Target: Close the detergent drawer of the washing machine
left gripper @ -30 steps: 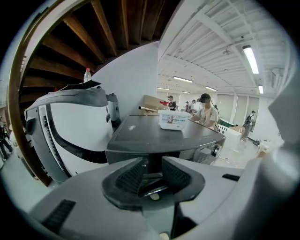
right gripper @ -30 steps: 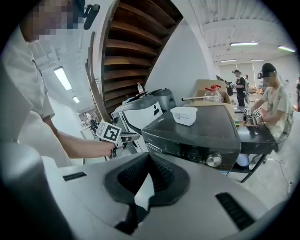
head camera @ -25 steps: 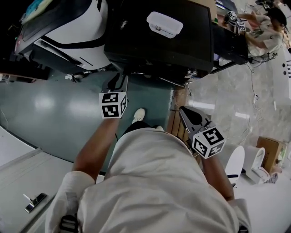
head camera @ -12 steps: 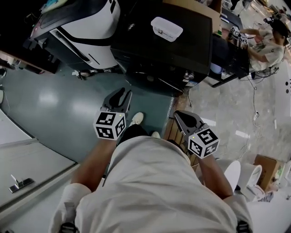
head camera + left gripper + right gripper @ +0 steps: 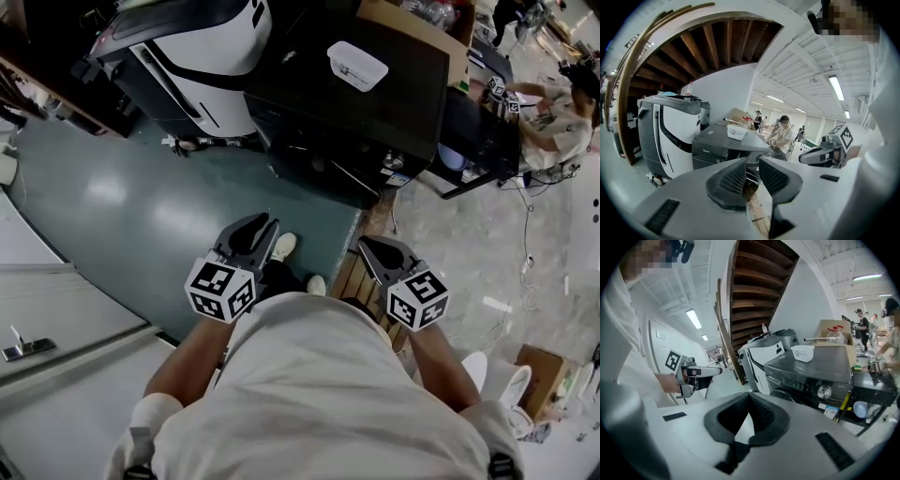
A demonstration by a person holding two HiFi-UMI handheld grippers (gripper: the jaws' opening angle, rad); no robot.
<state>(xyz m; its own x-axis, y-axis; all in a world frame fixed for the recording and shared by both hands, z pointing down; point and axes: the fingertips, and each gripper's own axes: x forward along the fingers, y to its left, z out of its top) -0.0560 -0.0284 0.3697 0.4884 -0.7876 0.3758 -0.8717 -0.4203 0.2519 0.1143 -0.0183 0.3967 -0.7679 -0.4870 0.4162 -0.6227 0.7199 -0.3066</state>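
Backing off, I now see the washing machine [image 5: 375, 112] farther up the head view than a second ago, well apart from both tongs. The left tongs [image 5: 255, 228] have just been closing, with a narrow gap left and nothing in it. The right tongs [image 5: 380, 248] meet at the tips. I cannot pick out the drawer on the dark front. A white tub [image 5: 356, 66] sits on top, and green floor [image 5: 141, 206] spreads beside the machine.
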